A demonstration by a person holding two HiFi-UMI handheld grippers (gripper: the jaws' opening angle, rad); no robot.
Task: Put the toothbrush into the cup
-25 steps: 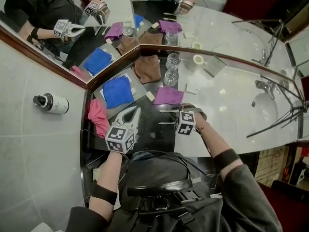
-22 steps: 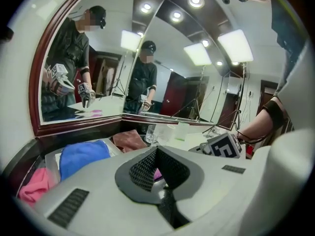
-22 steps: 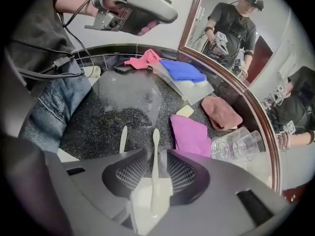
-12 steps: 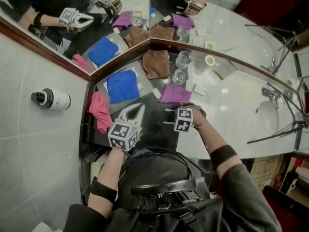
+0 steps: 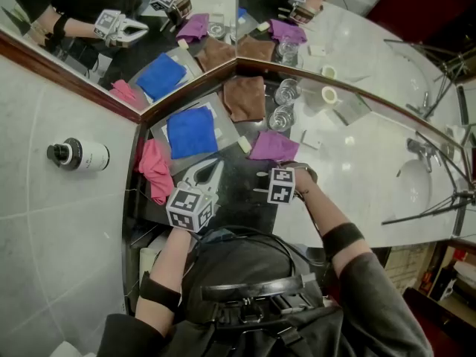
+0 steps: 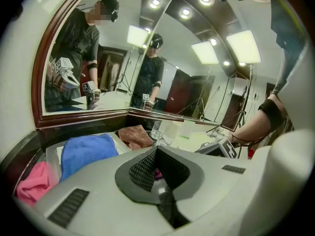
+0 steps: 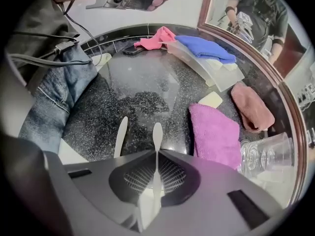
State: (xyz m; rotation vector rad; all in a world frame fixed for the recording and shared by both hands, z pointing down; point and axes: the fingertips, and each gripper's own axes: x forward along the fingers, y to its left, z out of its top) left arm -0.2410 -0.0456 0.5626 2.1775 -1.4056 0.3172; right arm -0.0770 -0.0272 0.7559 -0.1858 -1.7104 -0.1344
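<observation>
My right gripper (image 7: 156, 154) points straight down at the worktop (image 7: 142, 82). Its jaws have just been closing and now clench the thin white toothbrush (image 7: 157, 134), whose rounded end sticks out past the tips over the black speckled stone. A second white toothbrush (image 7: 119, 136) lies flat just to its left, apart from it. To the right a purple cloth (image 7: 215, 134) lies beside my gripper, with a small pale soap bar (image 7: 213, 100) above it. Past the cloth, two clear cups (image 7: 268, 151) stand at the edge of the pale stone, well apart from the brush. My left gripper (image 6: 157, 154) hangs off to the side, clenched with nothing in it, facing a blue cloth (image 6: 86, 154) on a tray, a pink cloth (image 6: 34, 183) and a brown cloth (image 6: 135, 136) under the mirror.
</observation>
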